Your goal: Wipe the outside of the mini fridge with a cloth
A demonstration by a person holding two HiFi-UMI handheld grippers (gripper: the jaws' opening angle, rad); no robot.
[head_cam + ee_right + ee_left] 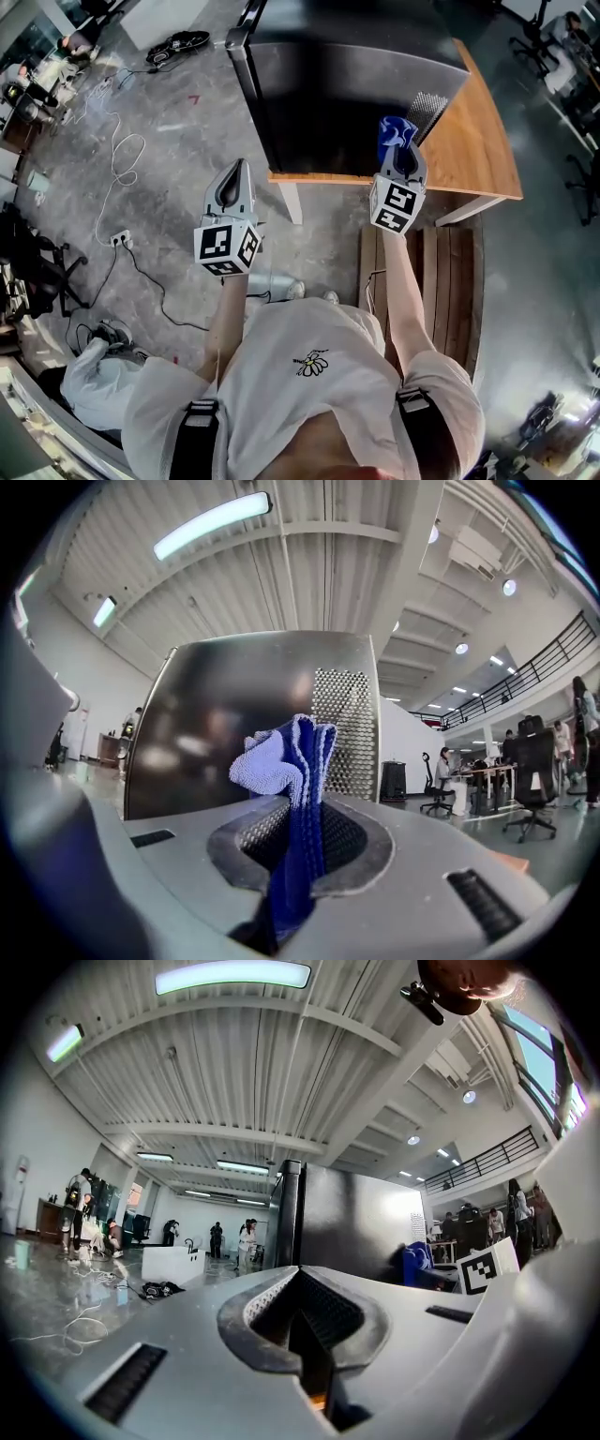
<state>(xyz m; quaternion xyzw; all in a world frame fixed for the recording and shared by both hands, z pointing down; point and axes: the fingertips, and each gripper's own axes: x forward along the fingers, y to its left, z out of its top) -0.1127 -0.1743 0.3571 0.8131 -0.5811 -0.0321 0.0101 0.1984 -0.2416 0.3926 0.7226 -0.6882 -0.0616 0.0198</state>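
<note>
Right gripper view shows the right gripper (302, 829) clamped on a bunched blue microfibre cloth (281, 761), which juts beyond its jaws close before the glossy black mini fridge (216, 724). The left gripper (305, 1326) has its jaws together, empty, short of the fridge.

Mini fridge (347, 94): black, atop far wooden table (492, 150).
Cloth (393, 132): blue, pinched in right gripper (401, 157), beside fridge's near-right corner.
Left gripper (239, 175): over concrete floor (178, 150), left.
</note>
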